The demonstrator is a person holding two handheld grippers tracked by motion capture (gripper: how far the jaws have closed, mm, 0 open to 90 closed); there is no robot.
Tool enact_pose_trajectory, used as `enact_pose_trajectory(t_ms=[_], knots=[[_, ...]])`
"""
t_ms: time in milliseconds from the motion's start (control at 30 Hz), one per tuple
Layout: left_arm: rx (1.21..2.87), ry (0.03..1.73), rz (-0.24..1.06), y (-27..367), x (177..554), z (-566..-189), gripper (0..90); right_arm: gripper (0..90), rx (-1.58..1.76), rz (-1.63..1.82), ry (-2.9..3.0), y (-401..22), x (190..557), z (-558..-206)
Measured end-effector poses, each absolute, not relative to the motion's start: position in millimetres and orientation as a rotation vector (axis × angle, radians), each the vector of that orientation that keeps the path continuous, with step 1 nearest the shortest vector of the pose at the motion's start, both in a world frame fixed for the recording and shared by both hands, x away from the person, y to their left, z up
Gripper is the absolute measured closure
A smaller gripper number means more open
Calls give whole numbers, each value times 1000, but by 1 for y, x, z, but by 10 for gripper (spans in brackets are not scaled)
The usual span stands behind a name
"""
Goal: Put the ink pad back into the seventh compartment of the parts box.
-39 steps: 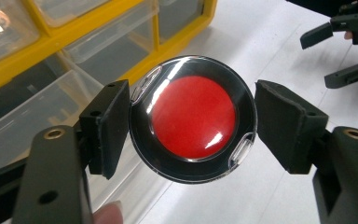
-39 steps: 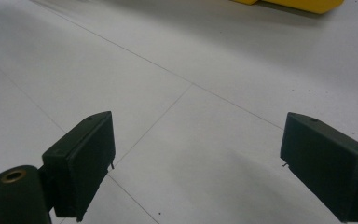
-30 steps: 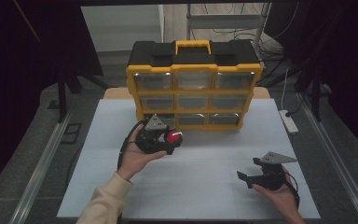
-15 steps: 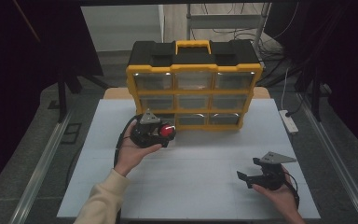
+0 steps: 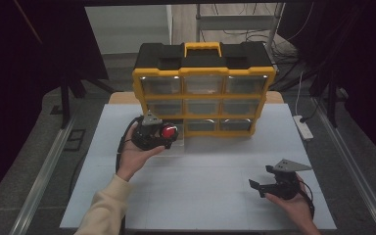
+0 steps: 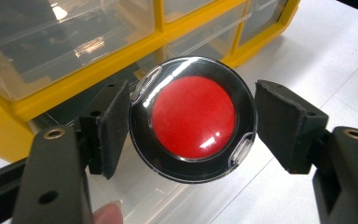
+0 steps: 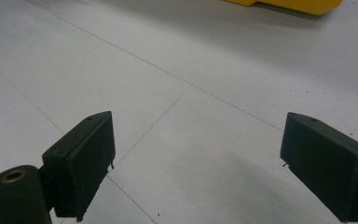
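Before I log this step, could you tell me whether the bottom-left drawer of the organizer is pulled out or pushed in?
Pulled out. The clear drawer juts forward from the yellow organizer onto the table, beneath the red-and-black round object gripped by the left gripper.

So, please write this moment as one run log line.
left gripper: shut on red-and-black round case, at open bottom-left drawer | right gripper: open, above table

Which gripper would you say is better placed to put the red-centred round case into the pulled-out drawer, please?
Left. The left gripper already grips the round case just above the open bottom-left drawer of the yellow organizer. The right gripper is open, apart near the table's front edge.
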State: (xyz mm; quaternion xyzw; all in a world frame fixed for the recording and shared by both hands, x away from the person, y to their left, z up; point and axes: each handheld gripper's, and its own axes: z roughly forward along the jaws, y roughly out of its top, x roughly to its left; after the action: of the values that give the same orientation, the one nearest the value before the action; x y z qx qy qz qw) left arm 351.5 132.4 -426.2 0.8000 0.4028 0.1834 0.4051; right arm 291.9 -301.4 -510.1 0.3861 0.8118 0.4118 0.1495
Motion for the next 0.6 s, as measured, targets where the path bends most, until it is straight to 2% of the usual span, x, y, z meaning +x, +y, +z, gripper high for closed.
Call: enact_pose_trajectory(t_ms=[600], knots=[[2012,1062,459,141,367,-433,302,103,1113,1179,2330,-302,292,-510]])
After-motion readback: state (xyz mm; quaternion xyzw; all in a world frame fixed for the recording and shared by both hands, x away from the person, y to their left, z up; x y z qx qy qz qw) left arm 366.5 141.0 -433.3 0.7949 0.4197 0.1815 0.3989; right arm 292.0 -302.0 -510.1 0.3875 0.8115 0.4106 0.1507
